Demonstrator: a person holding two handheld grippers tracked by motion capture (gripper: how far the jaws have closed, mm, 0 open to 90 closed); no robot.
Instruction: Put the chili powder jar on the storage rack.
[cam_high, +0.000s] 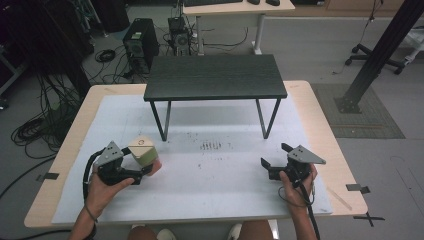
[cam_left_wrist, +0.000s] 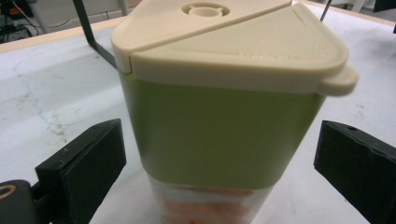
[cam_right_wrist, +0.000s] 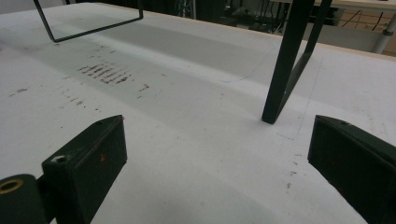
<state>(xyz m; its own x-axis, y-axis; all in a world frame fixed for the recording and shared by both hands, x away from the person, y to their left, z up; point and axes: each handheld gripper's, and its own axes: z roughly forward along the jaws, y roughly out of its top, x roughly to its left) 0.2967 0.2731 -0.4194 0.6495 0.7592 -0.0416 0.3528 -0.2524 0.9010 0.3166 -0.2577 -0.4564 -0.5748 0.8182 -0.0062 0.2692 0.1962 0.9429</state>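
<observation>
Container (cam_left_wrist: 219, 126): green band, cream lid, embossed lettering unreadable; left gripper (cam_left_wrist: 219, 163) astride.

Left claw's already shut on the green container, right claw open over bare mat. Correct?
Not quite: the left claw is open around the green container, with gaps either side in the left gripper view. The right claw is open over bare mat.

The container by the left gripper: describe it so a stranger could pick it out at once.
On the white mat covering the table, look left of the black shelf and nearer the person. The container stands there between the open jaws of the left gripper. It has a cream lid, a green band and a clear base showing orange, the one colourful thing on the mat.
</observation>
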